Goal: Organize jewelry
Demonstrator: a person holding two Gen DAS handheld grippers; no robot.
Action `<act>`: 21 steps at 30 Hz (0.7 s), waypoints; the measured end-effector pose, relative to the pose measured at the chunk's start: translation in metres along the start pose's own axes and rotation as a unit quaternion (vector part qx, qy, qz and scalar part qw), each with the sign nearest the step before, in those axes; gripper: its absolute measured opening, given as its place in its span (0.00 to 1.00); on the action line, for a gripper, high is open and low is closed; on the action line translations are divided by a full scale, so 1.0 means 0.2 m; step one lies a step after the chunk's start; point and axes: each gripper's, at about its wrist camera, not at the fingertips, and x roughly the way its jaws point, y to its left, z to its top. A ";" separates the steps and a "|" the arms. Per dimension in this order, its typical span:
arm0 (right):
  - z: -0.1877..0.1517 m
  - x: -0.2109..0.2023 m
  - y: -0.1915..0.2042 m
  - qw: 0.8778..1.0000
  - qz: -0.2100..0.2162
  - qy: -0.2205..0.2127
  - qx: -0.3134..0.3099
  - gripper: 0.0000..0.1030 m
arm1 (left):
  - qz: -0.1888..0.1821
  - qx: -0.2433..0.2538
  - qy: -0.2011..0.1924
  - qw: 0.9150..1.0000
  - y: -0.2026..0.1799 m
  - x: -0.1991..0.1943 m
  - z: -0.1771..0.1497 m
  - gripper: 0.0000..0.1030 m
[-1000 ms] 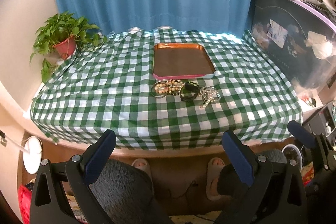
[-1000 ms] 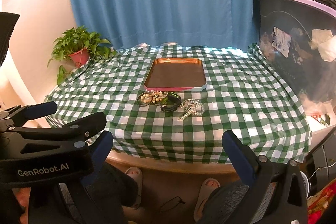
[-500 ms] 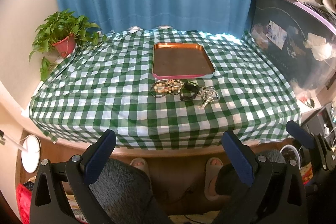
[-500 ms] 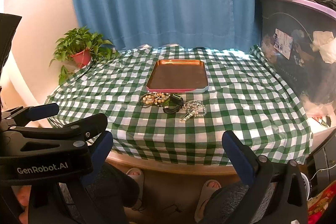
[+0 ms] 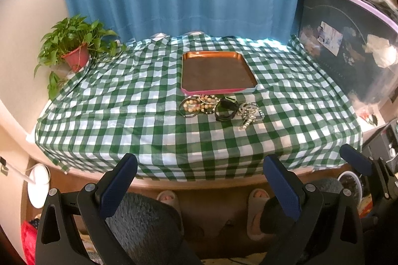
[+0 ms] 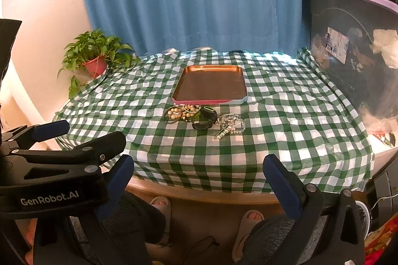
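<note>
Both cameras sit slightly higher than before. Your left gripper and right gripper, spread empty, face the jewelry, right nearer.

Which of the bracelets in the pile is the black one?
The black band in the middle, between the wooden bead bracelets and the silvery ones.
</note>
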 end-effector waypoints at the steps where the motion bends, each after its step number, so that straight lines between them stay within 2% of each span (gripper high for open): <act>1: 0.00 0.02 -0.01 1.000 -0.001 0.002 0.001 1.00 | 0.001 0.000 0.001 1.000 -0.01 0.02 0.01 0.98; 6: -0.02 0.14 -0.07 1.000 -0.007 0.001 0.008 1.00 | -0.003 -0.007 -0.013 1.000 -0.03 0.17 0.01 0.98; 8: -0.03 0.21 -0.11 1.000 -0.004 0.005 0.016 1.00 | -0.012 -0.013 -0.032 0.999 -0.04 0.26 0.00 0.98; 10: -0.04 0.29 -0.12 1.000 -0.016 0.011 0.010 1.00 | -0.022 -0.014 -0.034 0.999 -0.03 0.35 -0.03 0.98; 13: -0.09 0.40 -0.13 0.999 -0.026 0.001 -0.019 1.00 | -0.077 -0.024 -0.013 0.997 0.01 0.51 -0.05 0.98; 15: -0.12 0.45 -0.14 0.999 -0.032 -0.022 -0.030 1.00 | -0.136 -0.047 0.015 0.989 0.06 0.65 -0.05 0.98; 16: -0.13 0.47 -0.15 0.998 -0.039 -0.036 -0.032 1.00 | -0.136 -0.054 0.021 0.989 0.08 0.68 -0.05 0.98; 17: -0.13 0.49 -0.18 0.998 -0.042 -0.046 -0.034 1.00 | -0.111 -0.057 0.032 0.992 0.09 0.76 -0.05 0.98; 19: -0.12 0.56 -0.21 0.998 -0.032 -0.039 -0.042 1.00 | -0.082 -0.049 0.033 0.995 0.12 0.85 -0.03 0.98; 21: -0.10 0.64 -0.26 0.999 -0.018 -0.018 -0.047 1.00 | -0.076 -0.030 0.033 0.996 0.12 0.94 -0.02 0.98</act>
